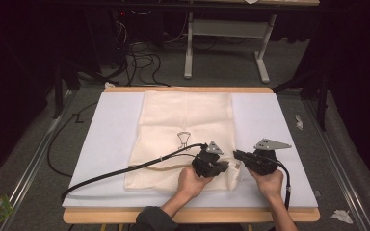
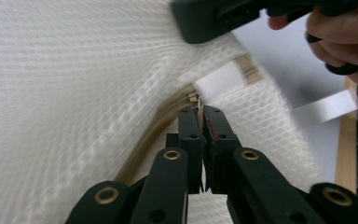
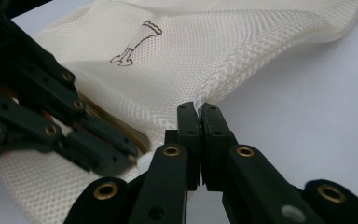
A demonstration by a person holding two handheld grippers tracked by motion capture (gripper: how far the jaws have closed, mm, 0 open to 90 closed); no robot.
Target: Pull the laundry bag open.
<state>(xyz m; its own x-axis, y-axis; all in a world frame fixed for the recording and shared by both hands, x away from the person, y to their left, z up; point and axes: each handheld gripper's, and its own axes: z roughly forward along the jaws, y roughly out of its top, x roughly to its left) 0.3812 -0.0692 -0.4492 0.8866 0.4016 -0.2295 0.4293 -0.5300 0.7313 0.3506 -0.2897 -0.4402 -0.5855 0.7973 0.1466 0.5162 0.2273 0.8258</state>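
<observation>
A cream mesh bag with a small brown drawing lies flat on the white board. Both grippers meet at its near right corner. My left gripper is shut on the bag's tan-trimmed edge, the jaws pinching the fabric. My right gripper is shut on the bag's stitched side seam, right at its jaw tips. In the right gripper view the left gripper lies just to the left on the mesh bag. The corner between the grippers is lifted slightly off the board.
The white board rests on a wooden table. The left gripper's black cable trails across the bag and off the board's left front. A grey table frame and floor cables are behind; litter lies on the floor.
</observation>
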